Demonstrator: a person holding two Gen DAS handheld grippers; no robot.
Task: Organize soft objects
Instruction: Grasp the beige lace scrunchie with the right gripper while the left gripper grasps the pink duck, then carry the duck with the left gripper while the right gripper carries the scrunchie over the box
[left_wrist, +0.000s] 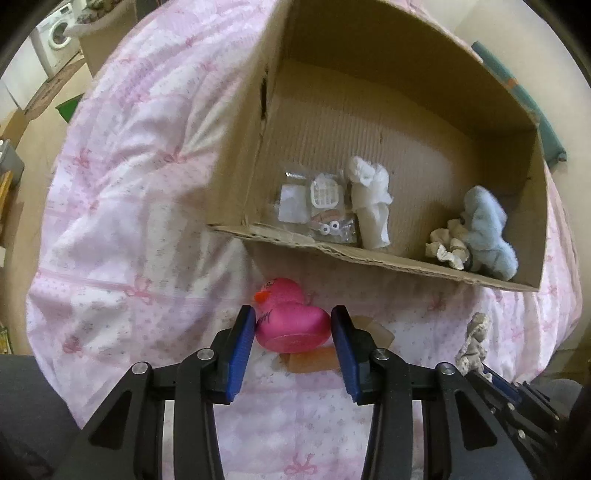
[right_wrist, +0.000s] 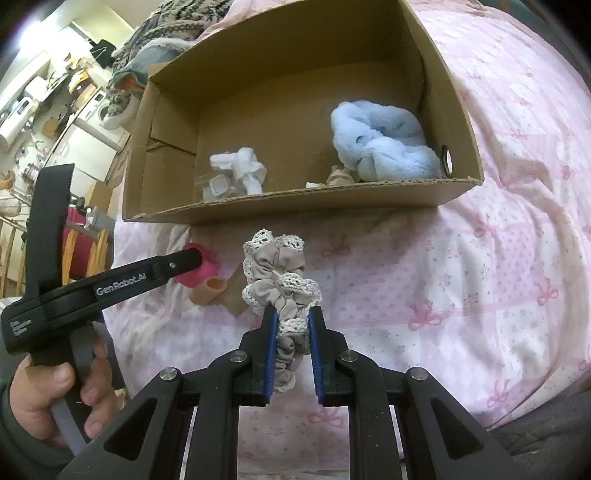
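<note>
- L gripper (left_wrist: 293, 325) pointed steeply down over the pink bow-print duvet (left_wrist: 122, 229), its blue pads (left_wrist: 242, 350) pressed on both flanks of a pink rubber duck (left_wrist: 288, 317); clamped on the duck.
- Duck sat just in front of the cardboard box's near wall (left_wrist: 369, 254), toward the wall's left half, orange beak aimed left.
- No earlier pic given, so nothing to say re jaw motion.
- Under/behind the duck: an orange-tan tube-like item (left_wrist: 314, 363) lying on the duvet, touching or nearly so; can't tell which.
- R gripper (right_wrist: 291, 332) nearly closed, pinching a grey scrunchie w/ white lace trim (right_wrist: 280, 280); scrunchie bulged up past the fingertips, held off the duvet in front of the box's near wall.
- A person's hand (right_wrist: 48, 391) gripped the L tool's handle at the right-wrist view's lower left.
- Cardboard box (right_wrist: 458, 122) rested open-topped on the duvet. Inside:
- fluffy light-blue item (right_wrist: 384, 147) in the near right corner;
- cream scrunchie (left_wrist: 448, 247) touching it on its left, against the near wall;
- white cloth bundle (left_wrist: 371, 199) near the mid of the near wall;
- clear bag of small white plastic parts (left_wrist: 314, 206) just left of the bundle.
- Washing machine (left_wrist: 55, 37) far back, well off the bed.
</note>
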